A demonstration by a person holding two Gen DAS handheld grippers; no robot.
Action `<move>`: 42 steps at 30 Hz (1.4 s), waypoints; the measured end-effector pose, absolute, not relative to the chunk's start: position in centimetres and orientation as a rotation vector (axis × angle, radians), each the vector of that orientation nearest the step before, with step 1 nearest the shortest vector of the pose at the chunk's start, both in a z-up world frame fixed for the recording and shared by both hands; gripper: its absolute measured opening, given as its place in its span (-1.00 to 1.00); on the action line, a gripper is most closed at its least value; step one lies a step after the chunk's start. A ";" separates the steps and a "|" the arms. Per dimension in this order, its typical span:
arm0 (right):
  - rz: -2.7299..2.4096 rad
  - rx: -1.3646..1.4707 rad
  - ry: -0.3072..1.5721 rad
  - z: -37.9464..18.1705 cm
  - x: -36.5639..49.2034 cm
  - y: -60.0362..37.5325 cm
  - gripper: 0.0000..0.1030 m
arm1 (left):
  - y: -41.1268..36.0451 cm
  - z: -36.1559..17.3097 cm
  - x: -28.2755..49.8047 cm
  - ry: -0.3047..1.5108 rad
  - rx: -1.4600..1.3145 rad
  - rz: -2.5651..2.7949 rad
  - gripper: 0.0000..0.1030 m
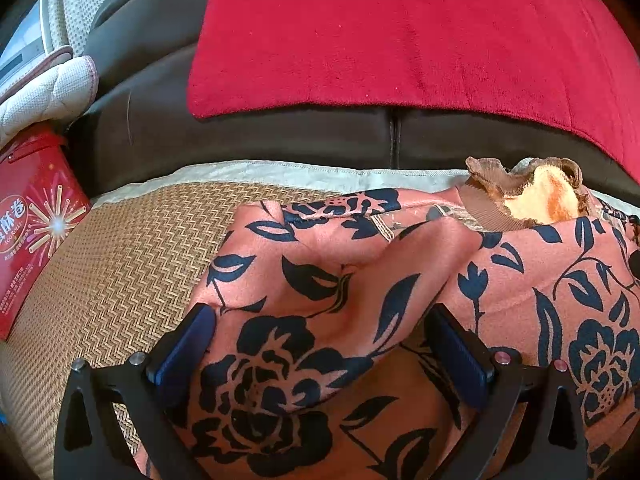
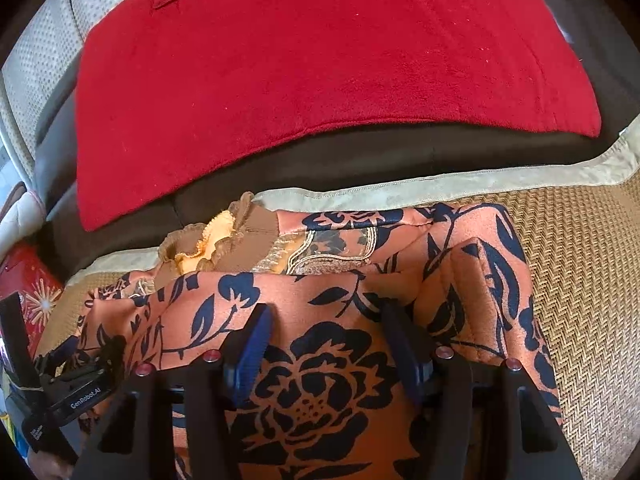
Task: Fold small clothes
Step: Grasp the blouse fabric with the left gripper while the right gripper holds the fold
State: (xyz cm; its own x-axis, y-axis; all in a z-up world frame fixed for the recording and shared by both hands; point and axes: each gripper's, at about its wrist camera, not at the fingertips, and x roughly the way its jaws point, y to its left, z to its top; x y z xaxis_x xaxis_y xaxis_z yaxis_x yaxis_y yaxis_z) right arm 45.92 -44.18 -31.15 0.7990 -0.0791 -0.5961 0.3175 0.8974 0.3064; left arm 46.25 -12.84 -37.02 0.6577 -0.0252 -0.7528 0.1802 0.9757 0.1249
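Where it lies: on the woven straw mat (image 1: 132, 264) covering the sofa seat, I see the salmon-orange quilted child's garment with navy rose print (image 1: 320, 280); its ruffled brown collar with yellow lining (image 1: 524, 192) is at the mat's far edge, by the pale cloth border (image 2: 400, 192), and one side runs near the mat's left edge.
Handling: my guess is light, soft and padded; it will slump and bunch, not hold a crease, and the smooth face may slide on the straw.
Where to grip: I would pinch a doubled edge or a sleeve fold, not the flat middle.
Left tool: the left tool (image 1: 320, 332) stands wide open, a raised fold of the fabric between its blue pads (image 1: 188, 344); whether they touch it I cannot tell.
Right tool: the right tool (image 2: 328, 340) is about half open, straddling the rose print, not pinching.
Behind: red plush cloth (image 2: 320, 80) on the dark sofa back.
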 end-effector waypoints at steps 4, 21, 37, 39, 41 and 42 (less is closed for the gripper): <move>-0.208 0.421 0.605 -31.2 46.0 -44.3 0.22 | -12.8 -36.8 46.2 0.847 0.186 -0.124 1.00; -0.167 0.453 0.582 -31.1 45.3 -44.7 0.31 | -12.1 -36.6 45.7 0.842 0.164 -0.139 1.00; -0.159 0.443 0.591 -31.1 45.4 -44.6 0.39 | -12.4 -36.6 45.6 0.848 0.177 -0.135 1.00; -0.157 0.445 0.590 -31.1 45.5 -44.6 0.39 | -12.4 -36.6 45.6 0.848 0.176 -0.135 1.00; -0.157 0.445 0.589 -31.1 45.5 -44.6 0.39 | -12.4 -36.6 45.6 0.848 0.176 -0.134 1.00; -0.158 0.444 0.591 -31.1 45.5 -44.6 0.39 | -12.5 -36.6 45.6 0.848 0.178 -0.134 1.00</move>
State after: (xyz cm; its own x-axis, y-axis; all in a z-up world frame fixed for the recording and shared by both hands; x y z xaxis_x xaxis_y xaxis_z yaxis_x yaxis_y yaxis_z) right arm 45.50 -44.63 -31.10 0.8217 -0.0180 -0.5696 0.2682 0.8941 0.3586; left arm 45.57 -12.48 -36.59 0.6544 -0.0467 -0.7547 0.1878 0.9768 0.1025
